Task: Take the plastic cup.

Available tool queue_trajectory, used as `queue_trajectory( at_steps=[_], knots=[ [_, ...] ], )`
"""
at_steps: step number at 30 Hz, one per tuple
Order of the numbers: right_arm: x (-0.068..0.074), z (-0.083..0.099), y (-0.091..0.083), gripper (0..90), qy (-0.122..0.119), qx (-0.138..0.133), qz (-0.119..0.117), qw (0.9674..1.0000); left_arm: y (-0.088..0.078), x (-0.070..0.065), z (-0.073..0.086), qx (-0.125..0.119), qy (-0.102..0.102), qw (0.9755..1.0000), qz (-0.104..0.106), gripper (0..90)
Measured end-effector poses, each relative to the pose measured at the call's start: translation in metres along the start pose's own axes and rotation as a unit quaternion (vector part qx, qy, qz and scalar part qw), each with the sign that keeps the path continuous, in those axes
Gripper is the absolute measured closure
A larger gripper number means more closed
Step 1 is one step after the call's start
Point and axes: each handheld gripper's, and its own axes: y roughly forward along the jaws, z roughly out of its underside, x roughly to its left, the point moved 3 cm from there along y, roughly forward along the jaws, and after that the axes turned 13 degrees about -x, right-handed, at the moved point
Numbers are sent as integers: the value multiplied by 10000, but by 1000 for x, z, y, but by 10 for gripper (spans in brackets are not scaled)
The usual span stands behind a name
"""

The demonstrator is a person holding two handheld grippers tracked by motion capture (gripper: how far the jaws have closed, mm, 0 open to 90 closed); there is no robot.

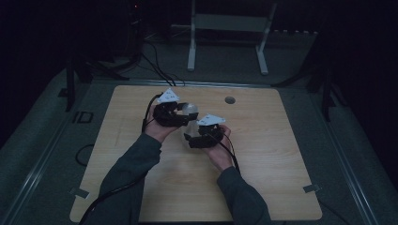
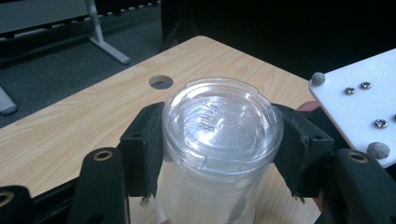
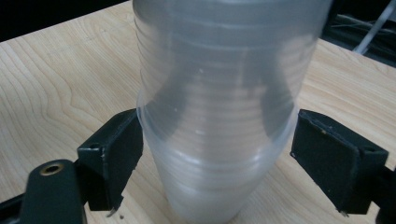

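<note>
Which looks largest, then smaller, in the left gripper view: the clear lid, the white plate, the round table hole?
1. clear lid, nearest to the camera.
2. white plate, cut off by the picture's edge, so its size is unsure.
3. round table hole, farther away.

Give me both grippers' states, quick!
Left gripper: shut on the clear lidded cup, just under its lid.
Right gripper: open around the cup's lower part, a gap showing at one pad.

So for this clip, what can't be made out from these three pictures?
- High view: the clear container is mostly hidden by the left gripper and right gripper; the frame is dim.
- Left gripper view: raised lettering on the lid is unreadable; the container's base is cut off.
- Right gripper view: the container's top runs off the upper edge.
</note>
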Motion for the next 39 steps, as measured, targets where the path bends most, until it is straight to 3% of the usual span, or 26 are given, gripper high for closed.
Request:
queue_trajectory(
  at_steps=[20,39],
  knots=[
    [1,2,5,204,0,-75,-98,9999,-1,1,-3,-23,-44,10000,-22,394],
    [1,7,8,204,-10,61,-135,9999,-8,1,-17,-135,-57,9999,61,405]
  ],
)
